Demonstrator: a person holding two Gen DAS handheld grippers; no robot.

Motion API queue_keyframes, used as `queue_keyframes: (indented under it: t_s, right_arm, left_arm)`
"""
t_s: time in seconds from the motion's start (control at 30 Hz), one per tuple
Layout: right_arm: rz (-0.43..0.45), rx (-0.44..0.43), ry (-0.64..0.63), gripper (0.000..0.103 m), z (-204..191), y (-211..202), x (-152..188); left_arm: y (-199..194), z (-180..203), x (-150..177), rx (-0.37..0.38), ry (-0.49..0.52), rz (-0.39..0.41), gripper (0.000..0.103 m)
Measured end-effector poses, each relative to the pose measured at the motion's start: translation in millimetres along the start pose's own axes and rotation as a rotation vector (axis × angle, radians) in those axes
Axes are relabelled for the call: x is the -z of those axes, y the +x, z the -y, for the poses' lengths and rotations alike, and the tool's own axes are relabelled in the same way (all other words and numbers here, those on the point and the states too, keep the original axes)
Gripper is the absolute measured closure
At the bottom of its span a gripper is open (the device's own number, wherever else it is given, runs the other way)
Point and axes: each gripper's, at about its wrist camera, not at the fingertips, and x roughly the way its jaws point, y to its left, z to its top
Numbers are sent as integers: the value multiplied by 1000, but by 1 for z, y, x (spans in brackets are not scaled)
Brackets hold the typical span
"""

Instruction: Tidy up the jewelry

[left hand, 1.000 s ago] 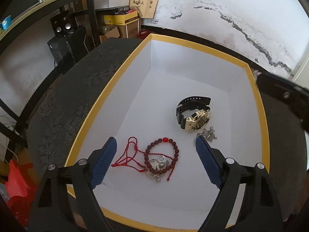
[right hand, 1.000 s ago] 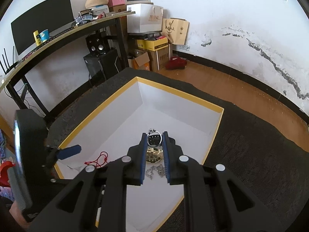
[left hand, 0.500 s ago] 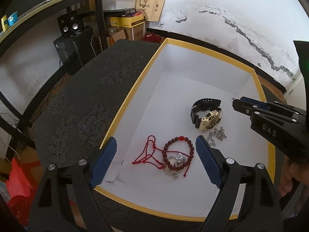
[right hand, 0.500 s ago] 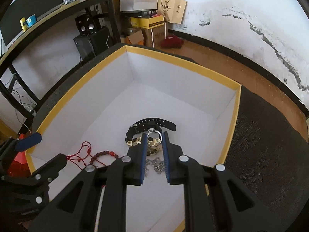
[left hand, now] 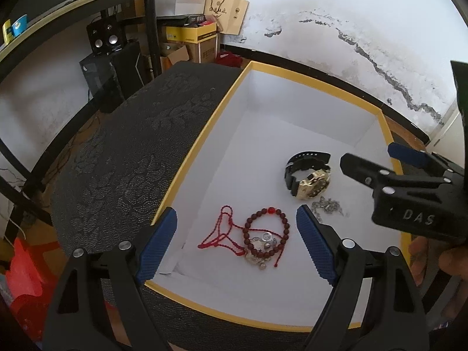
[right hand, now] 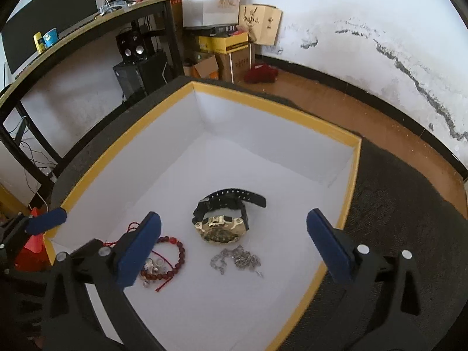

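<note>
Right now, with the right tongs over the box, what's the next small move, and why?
Probably lift the right tongs clear: they have just opened, empty, above the gold watch with black strap in the yellow-rimmed white box.

- black speakers (right hand: 134, 49) under the desk (right hand: 87, 26), beside a black PC tower (right hand: 140, 73)
- yellow carton (right hand: 223, 42) and brown boxes (right hand: 234, 63) against cracked white wall (right hand: 380, 29)
- red cloth (right hand: 260, 73) on wood floor (right hand: 380, 134)
- blue cup (right hand: 51, 36) on desk

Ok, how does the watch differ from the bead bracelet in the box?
The watch has a gold case and a black strap; the bead bracelet is a ring of dark red beads. The watch stands bulky on its side; the bracelet lies flat, tangled with red cord. Both rest on the white floor of the box, apart, with neither gripped.
</note>
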Motion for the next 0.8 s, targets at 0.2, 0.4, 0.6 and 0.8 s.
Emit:
queue_keyframes:
  t_s: [0.2,0.4,0.6,0.8]
  right_arm:
    - [45,38,12,7,7,-28,3]
    - [73,103,62,7,40,-73,20]
    - [102,184,155,7,89,-126,60]
    - [130,292,242,7,139,-177,115]
  left_arm:
    - [-8,17,0,20,21,18,21]
    - [-18,49,3,53,58,31,21]
    - [-37,109,12,103,142,61,16]
    - [-54,189,35,162,265,80,10]
